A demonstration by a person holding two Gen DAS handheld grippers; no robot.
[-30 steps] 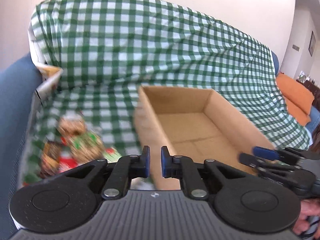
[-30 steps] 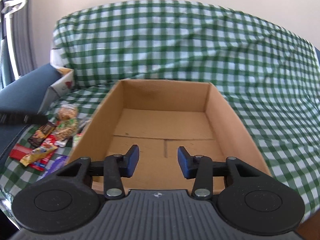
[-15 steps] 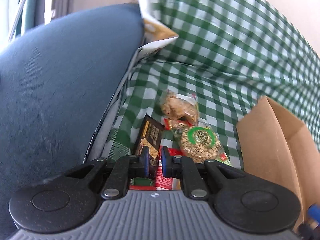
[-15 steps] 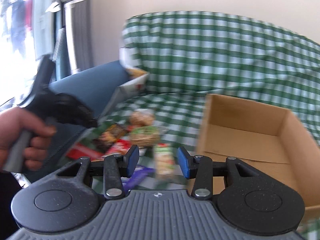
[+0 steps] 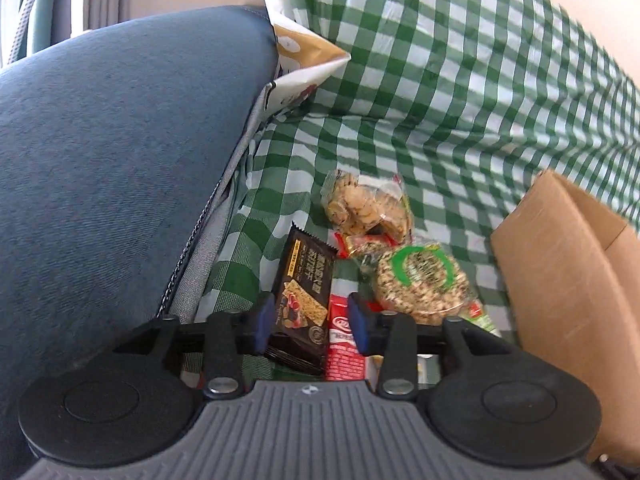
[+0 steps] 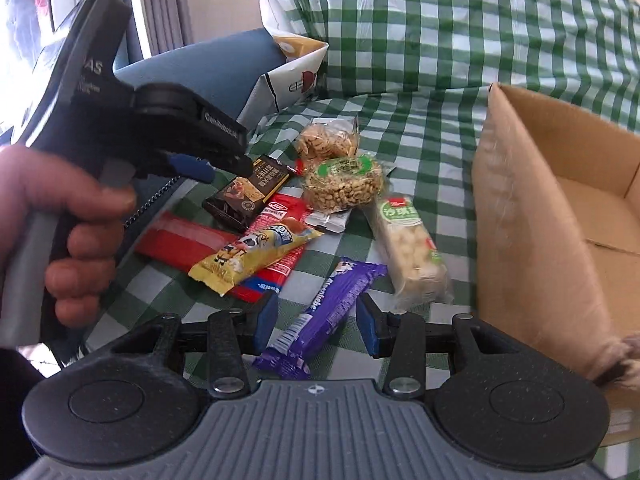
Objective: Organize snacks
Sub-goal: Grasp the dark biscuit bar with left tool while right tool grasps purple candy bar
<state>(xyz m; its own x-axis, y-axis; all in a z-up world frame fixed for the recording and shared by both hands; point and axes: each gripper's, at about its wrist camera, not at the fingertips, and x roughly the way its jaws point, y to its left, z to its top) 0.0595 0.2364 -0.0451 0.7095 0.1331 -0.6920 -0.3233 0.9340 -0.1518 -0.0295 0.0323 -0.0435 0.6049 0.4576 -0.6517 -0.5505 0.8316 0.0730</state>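
Note:
Several snack packs lie on the green checked cloth [image 6: 420, 132]: a black bar [image 5: 306, 292] [image 6: 250, 190], a round nut cake [image 5: 420, 282] [image 6: 344, 184], a cookie bag [image 5: 364, 204], a red pack [image 5: 342, 340], a yellow pack [image 6: 252, 254], a purple bar [image 6: 326, 314] and a pale rice bar [image 6: 412, 248]. An empty cardboard box [image 6: 528, 216] [image 5: 560, 264] stands to their right. My left gripper [image 5: 312, 322] is open just above the black bar; it also shows in the right wrist view [image 6: 208, 166]. My right gripper [image 6: 316, 326] is open above the purple bar.
A blue sofa arm [image 5: 112, 160] rises on the left of the snacks. A white and gold paper bag [image 5: 304, 52] [image 6: 296, 68] is wedged at the back corner. The cloth-covered backrest runs behind.
Both grippers swung left from the box to the snack pile and came lower. The left gripper opened wider over the black bar. The right gripper now hovers over the purple bar.

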